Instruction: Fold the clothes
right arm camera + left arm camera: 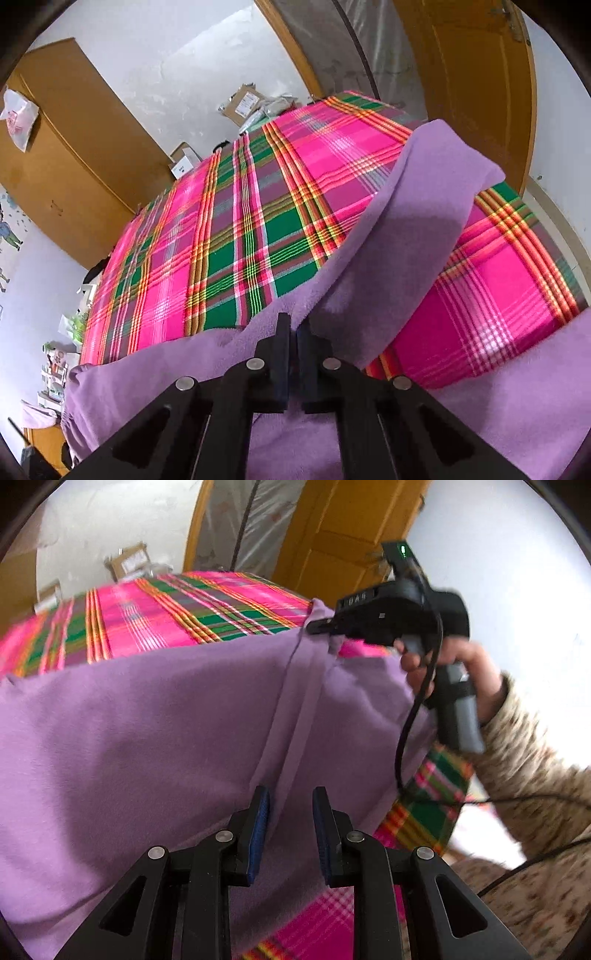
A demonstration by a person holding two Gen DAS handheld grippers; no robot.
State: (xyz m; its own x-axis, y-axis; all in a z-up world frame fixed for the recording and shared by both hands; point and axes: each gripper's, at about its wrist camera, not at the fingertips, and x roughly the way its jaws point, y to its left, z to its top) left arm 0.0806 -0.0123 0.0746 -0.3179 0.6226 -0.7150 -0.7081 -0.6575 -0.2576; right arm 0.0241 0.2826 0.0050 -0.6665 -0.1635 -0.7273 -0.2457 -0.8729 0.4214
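Observation:
A purple fleece garment (155, 731) lies spread on a bed with a pink and green plaid cover (155, 620). My left gripper (290, 805) is open, its blue-padded fingers (260, 823) just above the garment beside a raised fold. In the left wrist view my right gripper (321, 626) is shut on the garment's far edge and holds it lifted. In the right wrist view the right gripper (295, 332) is shut on the purple garment (413, 229), with a sleeve stretching away to the upper right over the plaid cover (229, 236).
Cardboard boxes (243, 101) sit at the bed's far end against a white wall. A wooden wardrobe (70, 155) stands left and a wooden door (476, 74) right. The person's arm (517, 746) in a patterned sleeve is at the right.

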